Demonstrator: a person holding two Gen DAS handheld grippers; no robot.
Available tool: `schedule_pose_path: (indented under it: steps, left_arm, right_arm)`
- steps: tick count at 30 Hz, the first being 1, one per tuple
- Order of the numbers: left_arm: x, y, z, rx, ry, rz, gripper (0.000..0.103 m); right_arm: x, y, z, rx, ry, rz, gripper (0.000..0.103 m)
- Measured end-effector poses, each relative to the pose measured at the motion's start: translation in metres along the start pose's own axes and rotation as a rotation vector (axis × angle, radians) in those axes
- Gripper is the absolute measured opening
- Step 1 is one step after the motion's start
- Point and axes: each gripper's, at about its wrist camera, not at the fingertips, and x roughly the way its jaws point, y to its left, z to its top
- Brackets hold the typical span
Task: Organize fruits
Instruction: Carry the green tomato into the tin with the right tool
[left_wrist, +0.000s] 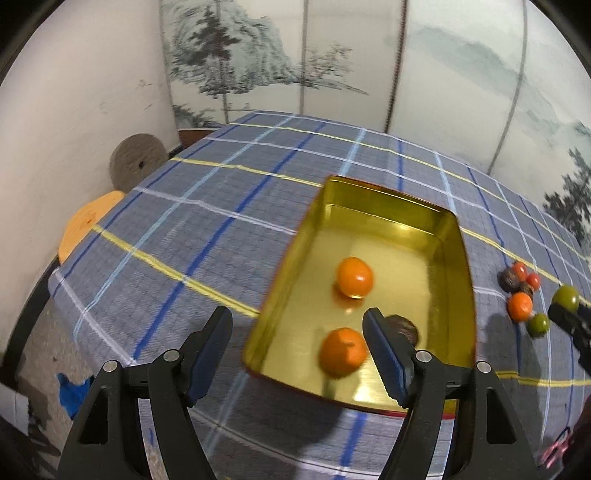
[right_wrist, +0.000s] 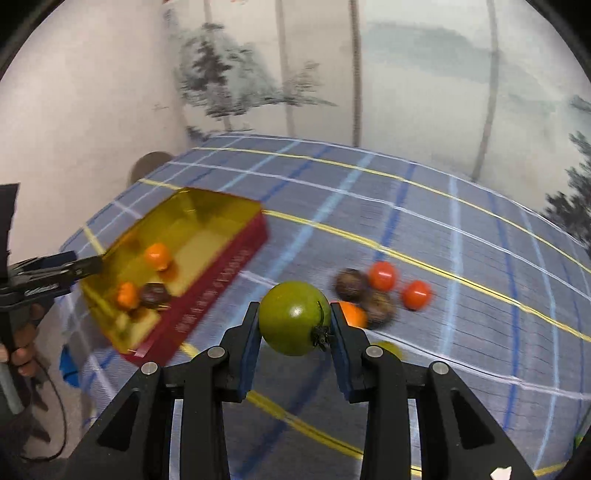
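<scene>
Above the checked tablecloth (right_wrist: 443, 258), the right gripper (right_wrist: 294, 325) is hovering, its jaws closing on a green fruit (right_wrist: 293, 323) held in the air. The left gripper (left_wrist: 297, 350) is hanging wide open and empty over the near end of the gold tin (left_wrist: 454, 240), where two oranges (left_wrist: 354, 277) are lying. The writing on the tin's red side is too blurred to read.

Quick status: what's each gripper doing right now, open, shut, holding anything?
Left gripper: open, empty, over the near end of the gold tin.
Right gripper: shut on a green tomato, lifted above the table.
</scene>
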Motion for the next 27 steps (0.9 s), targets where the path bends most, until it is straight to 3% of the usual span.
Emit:
schedule_pose_path:
  steps: [10,17,27]
  left_arm:
    - [-0.003,0.045,-0.006,-0.078,0.011,0.046,0.074]
    - [-0.002,0.06,-0.013,-0.088,0.023,0.064,0.074]
    - [0.006,0.07,-0.015,-0.102,0.045,0.08,0.074]
  right_arm:
    - [0.033,0.09,0.022,-0.152,0.033,0.163,0.032]
    - [0.078,0.124,0.037,-0.211,0.088,0.184,0.032]
    - [0.119,0.137,0.042,-0.235,0.17,0.156,0.032]
